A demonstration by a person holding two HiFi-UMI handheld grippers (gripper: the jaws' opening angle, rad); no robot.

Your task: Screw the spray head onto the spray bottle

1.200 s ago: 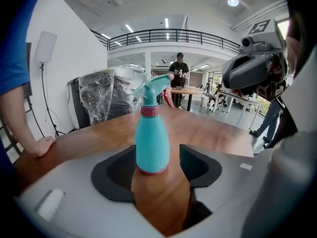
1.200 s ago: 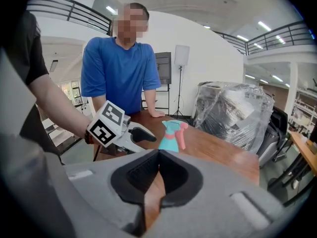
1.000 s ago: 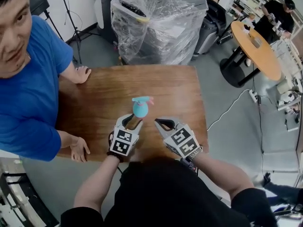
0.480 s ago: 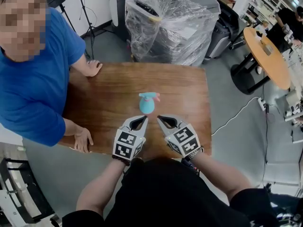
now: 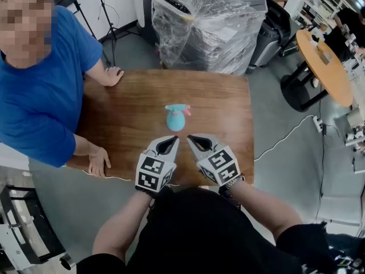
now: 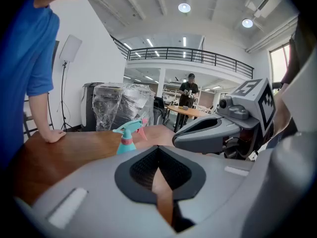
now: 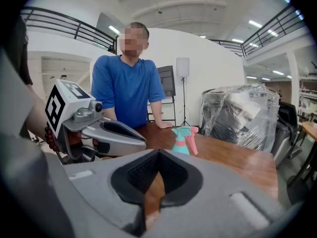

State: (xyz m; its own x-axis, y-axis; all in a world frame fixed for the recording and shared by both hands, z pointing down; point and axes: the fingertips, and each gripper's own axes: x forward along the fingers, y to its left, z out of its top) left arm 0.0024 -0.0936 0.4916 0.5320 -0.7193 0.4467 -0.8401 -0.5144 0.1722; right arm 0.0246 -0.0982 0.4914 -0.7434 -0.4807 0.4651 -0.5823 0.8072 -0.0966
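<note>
Onlooker (image 5: 40, 90): stands left of the spray bottle, well apart from it. One hand (image 5: 100, 162) rests on the near-left edge of the surface and the other at its far-left corner. He seems to be leaning in to watch while staying clear of the work.
Left claw (image 5: 173, 139): pressed together on nothing. It sits on the near side of the bottle, a little to its left and not touching it, tilted down towards it. I judge it parked, with its holding job over.
Spray bottle (image 5: 175, 120): teal, upright and free in the middle of the surface (image 5: 222, 101). The spray head (image 5: 179, 108) is seated on top with its pink trigger pointing right. Since it stands unaided with the head in place, the screwing is probably finished.
Right claw (image 5: 191, 137): also pressed together and empty. It is on the near side of the bottle, a little to its right, mirroring the other claw.
Wrapped machine (image 5: 205, 21): beyond the bottle and off the surface, uninvolved.
Change: a second ago the left claw was spread about the bottle's lower body, steadying it. It has since let go, closed and drawn back towards the wearer. The right claw has barely shifted, and the bottle has stayed upright.
</note>
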